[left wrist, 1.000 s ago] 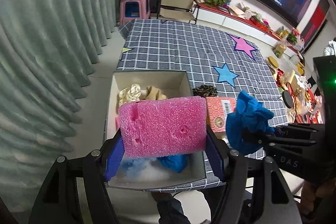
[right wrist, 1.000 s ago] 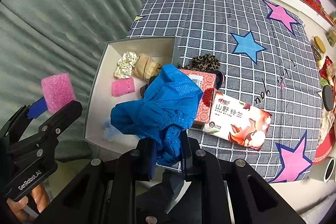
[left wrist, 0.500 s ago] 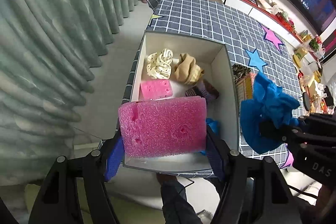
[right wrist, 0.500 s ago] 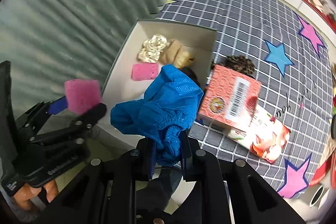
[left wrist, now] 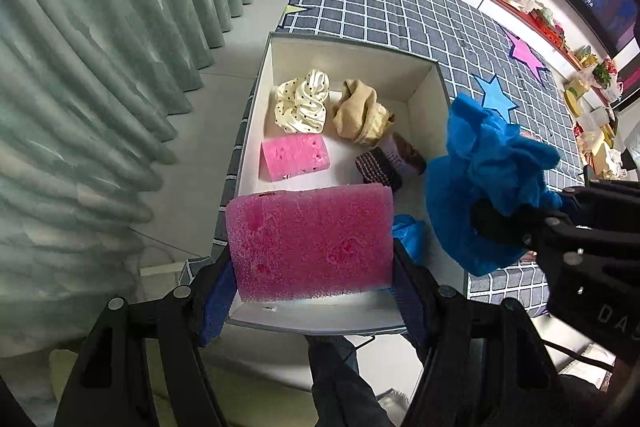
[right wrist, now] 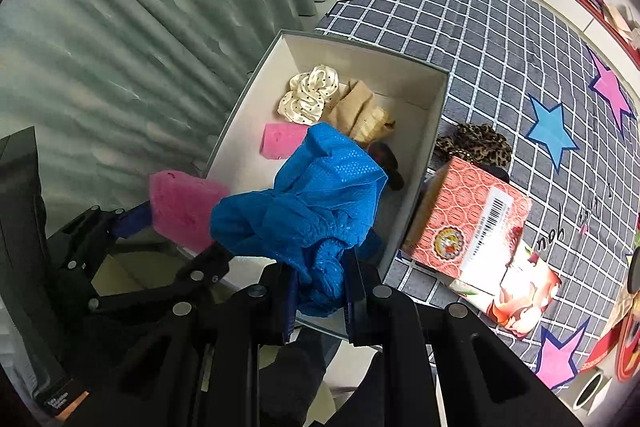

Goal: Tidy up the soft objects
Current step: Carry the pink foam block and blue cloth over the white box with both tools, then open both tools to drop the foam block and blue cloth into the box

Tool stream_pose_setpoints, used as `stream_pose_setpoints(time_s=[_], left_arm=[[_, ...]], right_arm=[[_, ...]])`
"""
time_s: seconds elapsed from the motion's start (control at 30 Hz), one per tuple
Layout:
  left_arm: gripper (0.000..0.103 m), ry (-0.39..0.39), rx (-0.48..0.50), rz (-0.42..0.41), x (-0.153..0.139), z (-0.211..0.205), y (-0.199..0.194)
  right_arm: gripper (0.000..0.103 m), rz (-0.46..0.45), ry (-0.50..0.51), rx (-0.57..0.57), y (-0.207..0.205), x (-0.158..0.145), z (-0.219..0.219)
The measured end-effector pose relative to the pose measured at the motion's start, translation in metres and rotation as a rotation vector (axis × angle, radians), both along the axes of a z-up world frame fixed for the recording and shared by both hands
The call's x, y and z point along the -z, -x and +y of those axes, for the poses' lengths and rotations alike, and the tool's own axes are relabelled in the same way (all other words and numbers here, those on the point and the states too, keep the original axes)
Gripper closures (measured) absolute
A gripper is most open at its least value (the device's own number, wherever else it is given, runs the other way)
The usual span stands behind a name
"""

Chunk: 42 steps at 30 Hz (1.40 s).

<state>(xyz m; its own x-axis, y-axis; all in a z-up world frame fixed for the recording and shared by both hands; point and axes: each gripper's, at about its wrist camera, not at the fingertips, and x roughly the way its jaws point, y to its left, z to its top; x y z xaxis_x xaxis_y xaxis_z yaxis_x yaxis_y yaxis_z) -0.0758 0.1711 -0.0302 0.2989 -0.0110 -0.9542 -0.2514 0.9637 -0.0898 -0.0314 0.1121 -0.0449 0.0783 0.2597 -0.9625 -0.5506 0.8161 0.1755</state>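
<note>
My left gripper (left wrist: pixel 312 267) is shut on a big pink sponge (left wrist: pixel 310 241), held over the near end of a white box (left wrist: pixel 352 57). The same sponge (right wrist: pixel 182 209) shows at the left of the right wrist view. Inside the box lie a cream dotted scrunchie (left wrist: pixel 302 103), a tan cloth bundle (left wrist: pixel 362 117), a smaller pink sponge (left wrist: pixel 294 157), a dark knitted piece (left wrist: pixel 384 163) and a bit of blue cloth (left wrist: pixel 410 233). My right gripper (right wrist: pixel 322 291) is shut on a crumpled blue cloth (right wrist: pixel 312 211), which hangs over the box's right side.
The box (right wrist: pixel 436 95) sits at the corner of a table with a grey checked cloth with stars (right wrist: pixel 500 39). To the box's right lie a leopard scrunchie (right wrist: pixel 474 145), a red carton (right wrist: pixel 472 219) and a flowered packet (right wrist: pixel 520 297). Green curtains (left wrist: pixel 88 67) hang at the left.
Both grippers have come down and in over the box, which now fills more of each view. The sponge and the blue cloth stay gripped as before.
</note>
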Motion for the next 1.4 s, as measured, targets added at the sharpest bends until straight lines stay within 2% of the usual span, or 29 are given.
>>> stream_pose_setpoints(time_s=[0.8,0.87,0.9,0.93,0.97,1.0,1.07,1.13,1.23,1.4], left_arm=[[0.028,0.028,-0.006,0.068,0.021,0.000,-0.010],[0.022,0.045,-0.010,0.084,0.025,0.002,-0.011],[0.022,0.055,-0.011,0.100,0.028,0.002,-0.011],[0.022,0.060,-0.013,0.112,0.030,0.002,-0.012],[0.021,0.075,-0.017,0.117,0.032,0.003,-0.013],[0.020,0.092,-0.023,0.111,0.032,0.004,-0.013],[0.011,0.112,-0.039,0.091,0.029,0.006,-0.014],[0.011,0.117,-0.042,0.069,0.024,0.006,-0.018],[0.011,0.179,-0.053,0.024,0.015,0.008,-0.027],[0.011,0.280,-0.066,-0.043,0.001,0.001,-0.051]], right_arm=[[0.085,0.045,0.020,0.016,-0.013,0.019,0.006],[0.072,0.045,0.006,0.022,-0.013,0.019,0.006],[0.049,0.042,-0.004,0.031,-0.015,0.018,0.006],[0.022,0.034,-0.018,0.046,-0.016,0.017,0.004],[0.016,0.025,-0.029,0.058,-0.017,0.015,0.002],[0.016,0.003,-0.053,0.081,-0.019,0.009,-0.003],[0.016,-0.014,-0.067,0.099,-0.022,0.002,-0.009],[0.016,-0.046,-0.080,0.139,-0.030,-0.009,-0.023],[0.016,-0.068,-0.089,0.241,-0.048,-0.019,-0.058],[0.016,-0.023,-0.046,0.430,-0.086,-0.006,-0.122]])
